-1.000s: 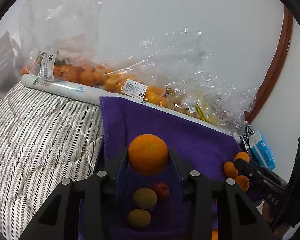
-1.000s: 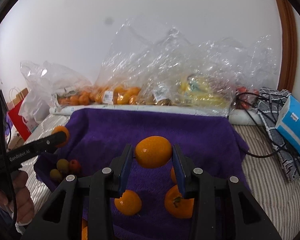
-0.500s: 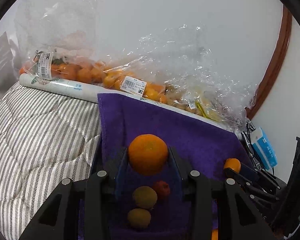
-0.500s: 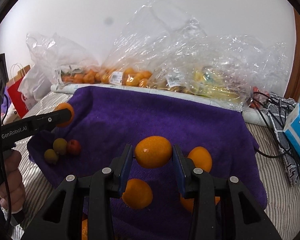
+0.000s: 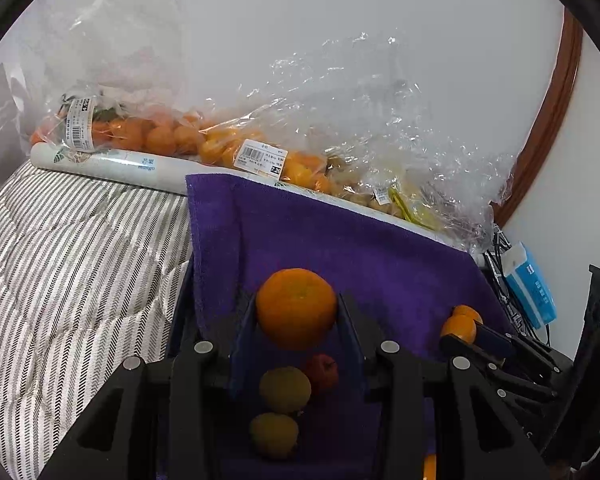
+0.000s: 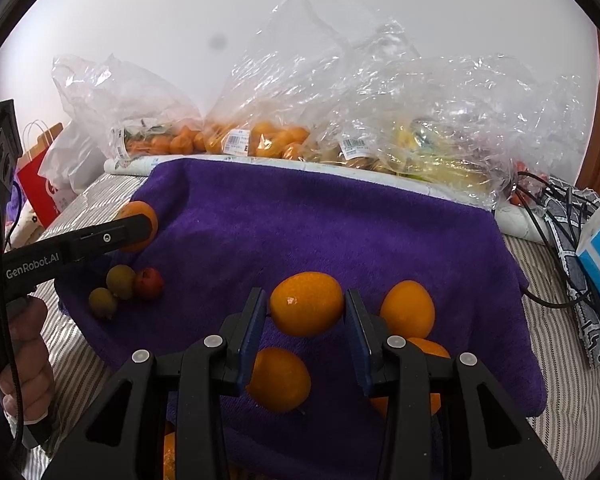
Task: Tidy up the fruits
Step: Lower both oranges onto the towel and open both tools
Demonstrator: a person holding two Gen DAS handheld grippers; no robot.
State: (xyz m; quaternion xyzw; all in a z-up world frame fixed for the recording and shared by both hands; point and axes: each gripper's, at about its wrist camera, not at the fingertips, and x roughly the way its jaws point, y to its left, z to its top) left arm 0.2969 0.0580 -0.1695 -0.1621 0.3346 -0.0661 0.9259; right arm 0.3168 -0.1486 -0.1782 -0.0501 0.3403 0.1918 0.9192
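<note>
We read "GenRobot.AI" in white on the left gripper [image 6: 140,227], and "mango" on the white paper roll [image 5: 112,164] behind the purple towel [image 6: 320,228]; the barcode price labels [image 5: 260,158] on the clear fruit bags [image 6: 380,120] are too small to read. Since a second ago our right gripper [image 6: 306,308] has dropped a little toward the towel, while the left one has kept its place. Each gripper is clamped on a mandarin: the left mandarin [image 5: 296,308] sits squarely between the blue pads, above two green fruits [image 5: 284,390] and a small red fruit [image 5: 322,372]; the right mandarin [image 6: 307,304] hangs between its pads over three loose oranges [image 6: 278,380].
</note>
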